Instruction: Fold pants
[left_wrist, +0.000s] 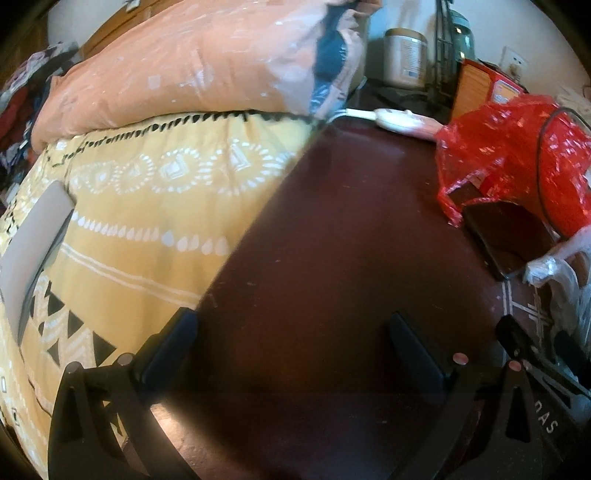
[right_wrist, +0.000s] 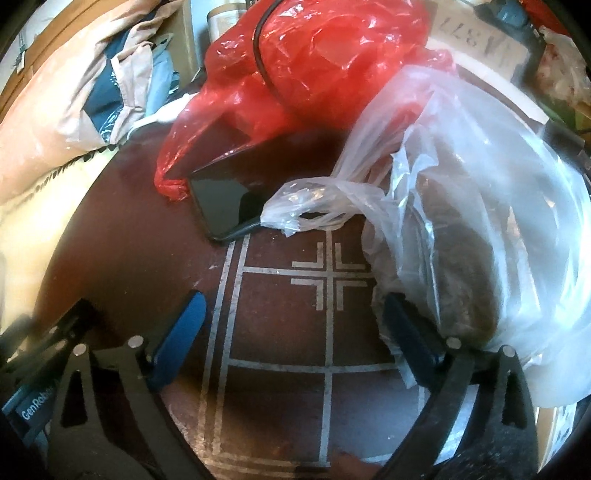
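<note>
Left gripper (left_wrist: 295, 347): fingers are held wide apart with nothing between them; it is hung over the dark red floor (left_wrist: 332, 240), just beside the bed edge, seemingly in a waiting pose.
Right gripper (right_wrist: 291, 325): blue-padded fingers are likewise spread and empty; it is poised above the white line pattern (right_wrist: 325, 273) on the floor, its right finger touching or nearly touching the clear plastic bag (right_wrist: 480, 192).
Pants: no garment that can be identified as pants is seen in either view; a heap of dark and red clothing (left_wrist: 22, 103) at the far end of the bed may contain them, but this cannot be told.
Bed: a yellow patterned bedspread (left_wrist: 147, 221) is spread flat, probably to serve as the folding surface; a peach pillow (left_wrist: 184, 66) is piled at its far end, and a grey flat object (left_wrist: 33, 243) lies on the bedspread, nearer the camera than the pillow.
Floor clutter: a red plastic bag (right_wrist: 325, 62) is draped over a bulky item, a black cable running across it; a black glossy phone or tablet (right_wrist: 225, 199) is laid flat, partly under the red bag's edge.
Stage: folding is judged not yet begun, since nothing is gripped.
Next need: the pants would have to be found and laid out on the bedspread.
</note>
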